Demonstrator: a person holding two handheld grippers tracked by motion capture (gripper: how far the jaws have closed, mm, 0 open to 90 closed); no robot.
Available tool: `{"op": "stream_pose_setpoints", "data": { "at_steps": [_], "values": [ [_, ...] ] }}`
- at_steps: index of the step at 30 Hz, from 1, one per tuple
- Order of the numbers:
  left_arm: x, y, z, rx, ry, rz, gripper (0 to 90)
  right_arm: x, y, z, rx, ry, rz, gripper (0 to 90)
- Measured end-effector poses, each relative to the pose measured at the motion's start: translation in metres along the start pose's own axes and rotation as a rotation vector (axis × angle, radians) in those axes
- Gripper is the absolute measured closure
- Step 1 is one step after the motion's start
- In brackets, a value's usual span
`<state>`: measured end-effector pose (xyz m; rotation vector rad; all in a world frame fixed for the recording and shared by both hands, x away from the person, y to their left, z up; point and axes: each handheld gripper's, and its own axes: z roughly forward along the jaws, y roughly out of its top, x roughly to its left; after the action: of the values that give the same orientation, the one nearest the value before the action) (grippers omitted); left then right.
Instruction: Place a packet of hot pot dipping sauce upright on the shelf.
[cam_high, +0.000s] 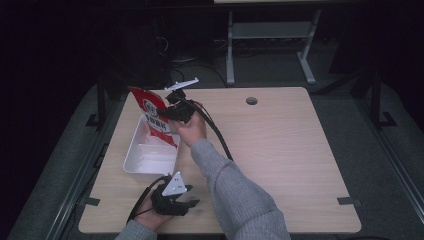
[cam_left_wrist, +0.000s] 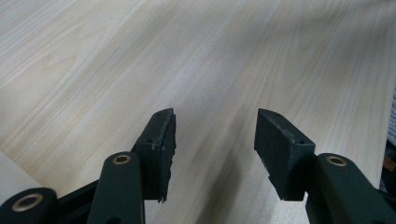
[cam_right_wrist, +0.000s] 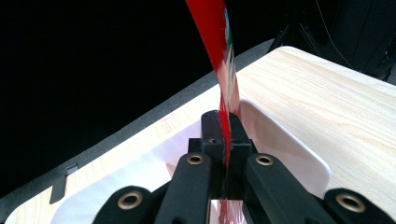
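1. The right gripper (cam_high: 172, 111) sits over the left half of the table (cam_high: 280, 150), at about 10 o'clock from the table's centre in the high view, with its jaws clamped tight on a red packet (cam_high: 156, 116)
2. In the right gripper view the packet (cam_right_wrist: 224, 70) runs edge-on between the two black pads, rising toward 12 o'clock and curving slightly left at the top
3. From above, the red packet stands tilted, its top leaning toward 11 o'clock and its lower end hanging into the far end of a white tray (cam_high: 145, 159)
4. The tray lies on the table near its left edge, at about 9 o'clock from the centre, long side pointing roughly toward 1 o'clock; its rim (cam_right_wrist: 299, 144) curves behind the closed jaws in the right gripper view
5. The left gripper (cam_high: 187, 204) rests low at the near edge, at about 7 o'clock from the centre and at 5 o'clock from the tray
6. Its jaws stand apart with nothing between them; the left gripper view has bare wood (cam_left_wrist: 210, 60) between the pads
7. A grey sleeve (cam_high: 235, 190) reaches from 6 o'clock up to the right gripper, whose black cable (cam_high: 220, 137) trails back beside it
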<state>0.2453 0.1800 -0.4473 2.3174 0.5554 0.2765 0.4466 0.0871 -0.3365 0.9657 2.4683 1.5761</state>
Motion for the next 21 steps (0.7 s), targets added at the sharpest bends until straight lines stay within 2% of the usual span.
{"op": "stream_pose_setpoints", "data": {
  "at_steps": [21],
  "values": [
    [0.0,0.0,0.0,0.001,0.0,0.0,47.7,-0.004,-0.012,-0.006,0.021,0.017,0.002,89.7]
  ]
}}
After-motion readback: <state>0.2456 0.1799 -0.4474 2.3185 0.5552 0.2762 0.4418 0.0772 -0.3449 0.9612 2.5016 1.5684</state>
